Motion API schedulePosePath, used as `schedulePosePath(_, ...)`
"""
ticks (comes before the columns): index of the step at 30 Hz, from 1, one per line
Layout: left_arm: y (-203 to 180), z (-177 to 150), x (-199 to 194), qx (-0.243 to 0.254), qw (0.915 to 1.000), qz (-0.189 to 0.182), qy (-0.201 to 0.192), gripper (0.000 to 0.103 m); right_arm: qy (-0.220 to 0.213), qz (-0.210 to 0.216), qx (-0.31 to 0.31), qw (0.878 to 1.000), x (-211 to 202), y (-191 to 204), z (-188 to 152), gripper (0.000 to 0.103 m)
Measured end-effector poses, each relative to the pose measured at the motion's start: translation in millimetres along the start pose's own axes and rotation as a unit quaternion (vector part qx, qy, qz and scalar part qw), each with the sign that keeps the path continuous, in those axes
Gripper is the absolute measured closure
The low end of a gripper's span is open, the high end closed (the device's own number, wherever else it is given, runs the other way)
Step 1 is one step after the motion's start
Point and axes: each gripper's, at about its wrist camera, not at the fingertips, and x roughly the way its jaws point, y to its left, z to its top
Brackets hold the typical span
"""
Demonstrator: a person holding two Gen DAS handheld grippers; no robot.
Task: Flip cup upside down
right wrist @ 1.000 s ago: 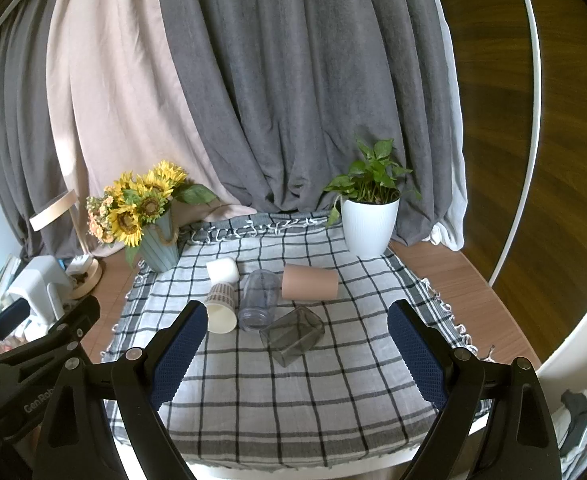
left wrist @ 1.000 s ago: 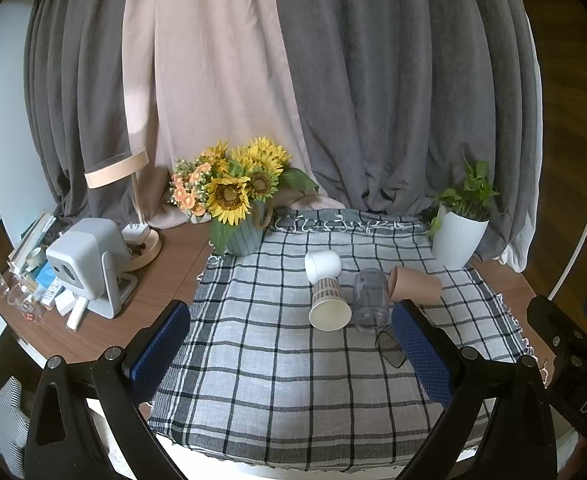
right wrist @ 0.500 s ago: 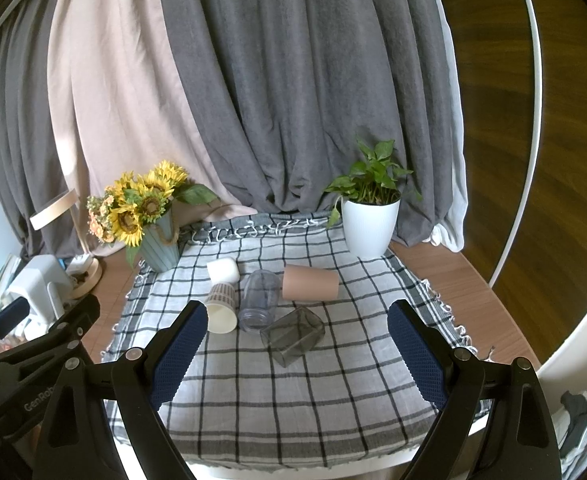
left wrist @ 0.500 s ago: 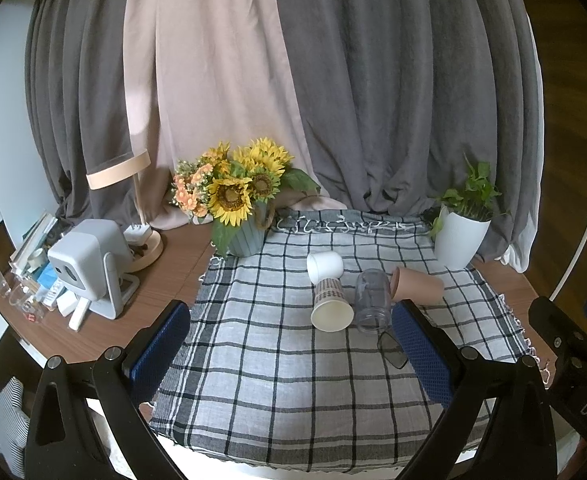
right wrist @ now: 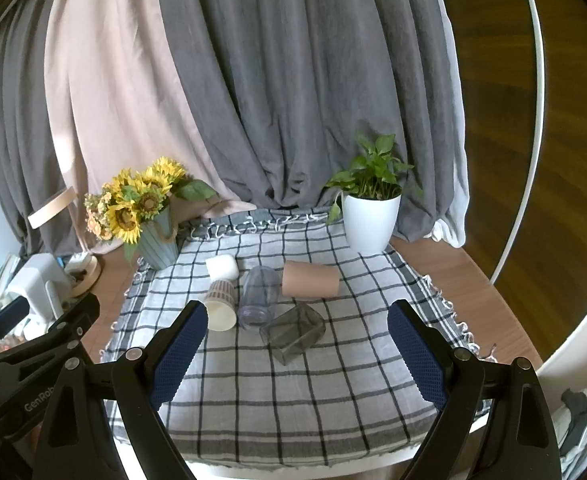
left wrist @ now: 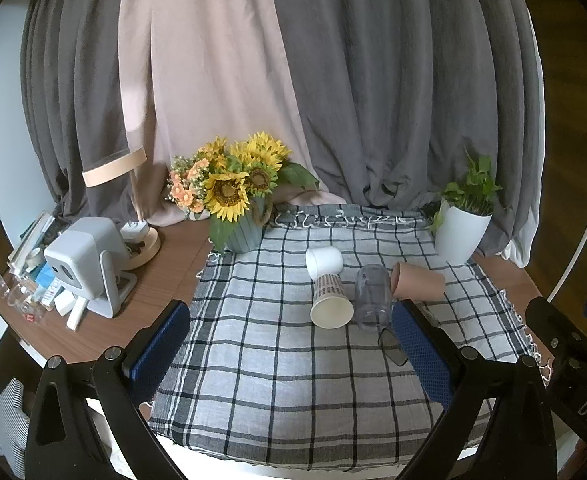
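Both the left tool (left wrist: 289, 344) and right tool (right wrist: 295, 344) gape wide, holding nothing. At frame centre, five cups lie tipped on the checked cloth (right wrist: 293, 380): the patterned paper cup (right wrist: 221, 306) beside the clear plastic cup (right wrist: 258, 296).

1. Soft daylight shines through the pink curtain (left wrist: 197, 92), which glows.
2. The checked cloth (right wrist: 293, 380) looks bright with faint shadows.
3. Edges bend round and go dark.
4. Everything looks sharp.

Both wrist cameras are looking forward from the near tabletop edge, toward the curtains. Each is sharing the checked cloth (left wrist: 277, 364) and the lying cups (right wrist: 311, 278) ahead, well beyond its gripper's fingers.
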Motion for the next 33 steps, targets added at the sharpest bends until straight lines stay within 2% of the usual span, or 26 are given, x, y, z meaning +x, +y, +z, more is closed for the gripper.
schedulePosePath(5, -1, -1, 16, -0.001, 0.9997, -0.007, 0.024, 0.000, 0.013, -0.001, 0.003, 1.000, 11, 1, 0, 0.011)
schedulePosePath(10, 3, -3, 52, -0.013, 0.9969, -0.020, 0.075, 0.000, 0.035, -0.003, 0.019, 0.999, 35, 0, -1, 0.011)
schedulePosePath(14, 4, -2, 94, -0.022, 0.9918, -0.031, 0.122, 0.000, 0.072, 0.001, 0.036, 0.997, 68, 1, -1, 0.011)
schedulePosePath(20, -7, 7, 158, -0.001, 0.9831, -0.043, 0.178, 0.000, 0.128, 0.004, 0.050, 0.990, 132, 4, 6, 0.011)
schedulePosePath(26, -22, 19, 222, 0.025, 0.9685, -0.059, 0.241, 0.000, 0.183, 0.010, 0.059, 0.981, 193, 8, 15, 0.011)
schedulePosePath(29, -26, 24, 252, 0.019, 0.9568, -0.078, 0.279, 0.001, 0.208, 0.018, 0.063, 0.976, 219, 11, 21, 0.011)
schedulePosePath(33, -31, 27, 291, 0.016, 0.9426, -0.085, 0.323, 0.001, 0.234, 0.021, 0.066, 0.970, 248, 14, 31, 0.011)
